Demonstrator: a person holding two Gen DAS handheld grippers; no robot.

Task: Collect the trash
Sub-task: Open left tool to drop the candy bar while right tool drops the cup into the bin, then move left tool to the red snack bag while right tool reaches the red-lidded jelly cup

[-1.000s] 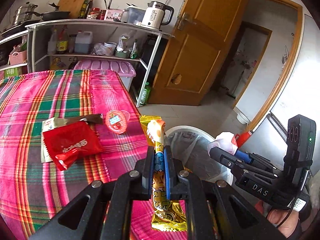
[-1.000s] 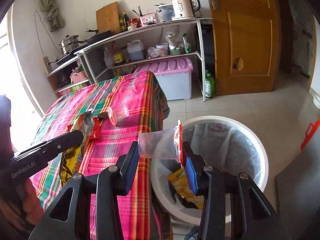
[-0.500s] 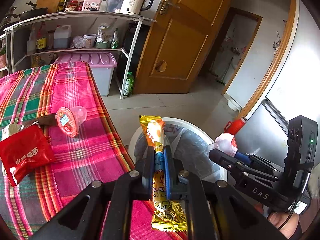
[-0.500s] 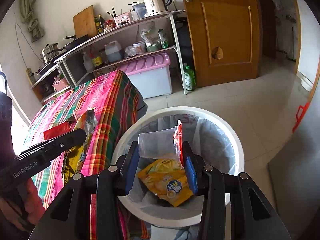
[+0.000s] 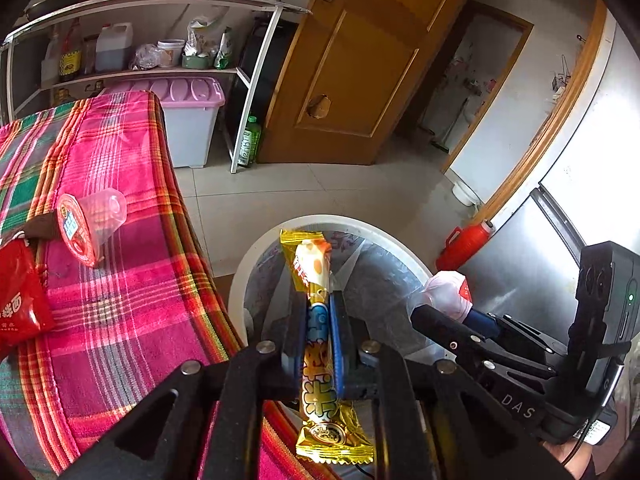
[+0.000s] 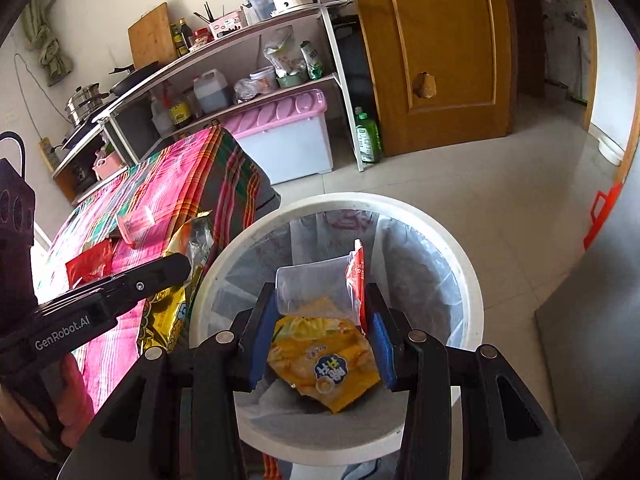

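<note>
Two pieces of trash are being held over the round white bin [image 6: 464, 280], which is lined with a thin, wrinkled translucent bag. A long, glossy gold snack wrapper [image 5: 318, 344], crinkled and crimped at both ends, is standing upright between the blue pads of the left gripper [image 5: 319, 334]; its jaws have just been opening a little, yet the pads are still lying against the wrapper on both sides. A clear plastic cup [image 6: 312, 290], smooth and tapered, with a red foil lid peeling at its mouth, is lying sideways in the right gripper [image 6: 320, 344], whose jaws are standing partly apart and pressing on the cup's base and lidded end. Directly below the cup, a flat yellow pouch [image 6: 324, 360] is lying crumpled at the bottom of the bin.

Beside the bin, a table is wearing a pink, green and orange plaid cloth [image 5: 120, 320] of soft woven fabric. On it a second clear cup with a red lid [image 5: 90, 224] is lying on its side, and a shiny red packet [image 5: 20, 300] is lying just beside it toward the left edge. Behind the table, a lilac-lidded plastic storage box [image 5: 188, 120] is sitting under a white metal shelf rack [image 5: 256, 76], next to a wooden door [image 5: 360, 60].
</note>
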